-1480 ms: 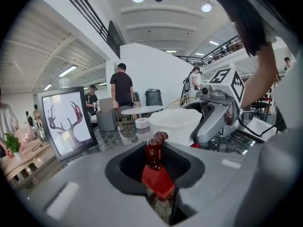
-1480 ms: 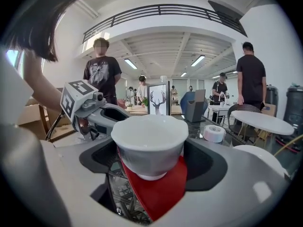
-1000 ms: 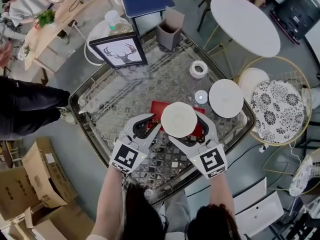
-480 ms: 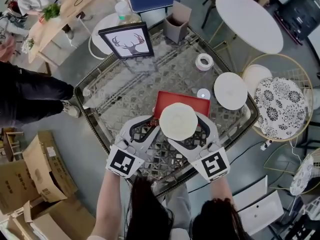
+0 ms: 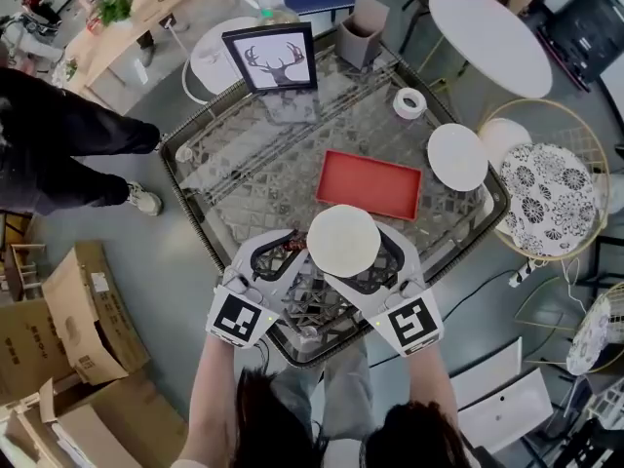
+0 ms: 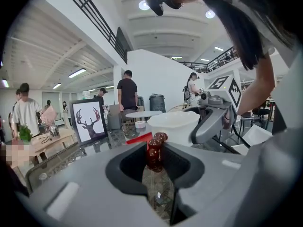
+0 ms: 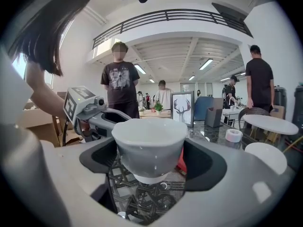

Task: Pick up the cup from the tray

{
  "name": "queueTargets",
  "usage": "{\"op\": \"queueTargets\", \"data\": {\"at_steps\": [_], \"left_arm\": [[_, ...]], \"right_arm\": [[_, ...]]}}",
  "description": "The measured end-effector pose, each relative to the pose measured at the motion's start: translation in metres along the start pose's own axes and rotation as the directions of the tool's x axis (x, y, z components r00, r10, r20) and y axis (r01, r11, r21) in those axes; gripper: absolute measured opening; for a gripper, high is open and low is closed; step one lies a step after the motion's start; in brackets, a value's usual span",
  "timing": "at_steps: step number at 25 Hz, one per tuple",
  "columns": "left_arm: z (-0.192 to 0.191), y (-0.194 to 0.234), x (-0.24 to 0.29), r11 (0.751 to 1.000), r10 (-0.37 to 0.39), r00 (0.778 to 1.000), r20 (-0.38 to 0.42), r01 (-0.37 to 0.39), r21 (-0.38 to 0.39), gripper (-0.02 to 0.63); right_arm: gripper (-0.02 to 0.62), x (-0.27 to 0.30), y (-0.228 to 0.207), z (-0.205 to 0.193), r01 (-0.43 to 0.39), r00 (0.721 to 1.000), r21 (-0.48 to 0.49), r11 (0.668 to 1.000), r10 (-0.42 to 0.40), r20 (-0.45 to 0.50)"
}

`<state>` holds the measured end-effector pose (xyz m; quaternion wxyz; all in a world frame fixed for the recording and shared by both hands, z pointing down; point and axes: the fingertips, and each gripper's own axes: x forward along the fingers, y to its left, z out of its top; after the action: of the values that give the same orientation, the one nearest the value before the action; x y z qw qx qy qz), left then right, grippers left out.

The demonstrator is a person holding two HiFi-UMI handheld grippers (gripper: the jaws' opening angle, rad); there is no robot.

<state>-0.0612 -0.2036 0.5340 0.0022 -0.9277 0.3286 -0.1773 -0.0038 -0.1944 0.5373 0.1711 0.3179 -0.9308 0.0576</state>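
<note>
At the lower centre of the head view, the right tongs [image 7: 150, 167] are closed on the white cup [image 5: 343, 241], one jaw on each side of its wall below the rim. The cup is upright, and its foot hangs clear of the table [image 5: 244, 169]. Just beside it, toward the frame's left, the left tongs [image 5: 283, 252] are closed on a small dark red beaded thing [image 6: 154, 150]; I cannot identify it further.

The red tray [image 5: 370, 183] lies above the cup in the frame, flat on the glass and bare. The cup is off the tray and apart from it, so I judge the pick-up done.

Further out on the table are a white plate [image 5: 457, 156] at the right, a tape roll [image 5: 409, 102] and a deer picture [image 5: 270, 58] at the top.

Risks noted:
- The cup wall looks glazed and tapers downward, so if the grip slackens the cup could slide through and strike the glass.
- The two tongs are very close, so a sideways move by either could knock the cup askew.
- The cup hangs near the table's lower edge, so if dropped it may land on the floor.
</note>
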Motion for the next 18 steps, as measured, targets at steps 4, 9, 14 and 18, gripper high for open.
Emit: {"op": "queueTargets", "data": {"at_steps": [4,9,14,18], "left_arm": [[-0.009,-0.006,-0.007,1.0,-0.01,1.0,-0.003,0.01,-0.009,0.09],[-0.024,-0.008,-0.008,0.999,0.0,1.0,0.0,0.0,-0.046,0.092],[-0.036,-0.012,-0.005,0.998,-0.005,1.0,-0.005,0.004,-0.062,0.092],[-0.038,-0.013,-0.002,0.998,-0.009,1.0,-0.006,0.009,-0.058,0.092]], "right_arm": [[0.459,0.0,0.011,-0.006,0.009,1.0,0.011,1.0,-0.009,0.006],[0.459,0.005,0.017,-0.019,0.012,1.0,0.024,1.0,-0.011,-0.018],[0.459,0.005,0.018,-0.029,0.028,0.999,0.029,0.999,-0.027,-0.022],[0.459,0.005,0.017,-0.032,0.043,0.999,0.042,0.998,-0.042,-0.009]]}}
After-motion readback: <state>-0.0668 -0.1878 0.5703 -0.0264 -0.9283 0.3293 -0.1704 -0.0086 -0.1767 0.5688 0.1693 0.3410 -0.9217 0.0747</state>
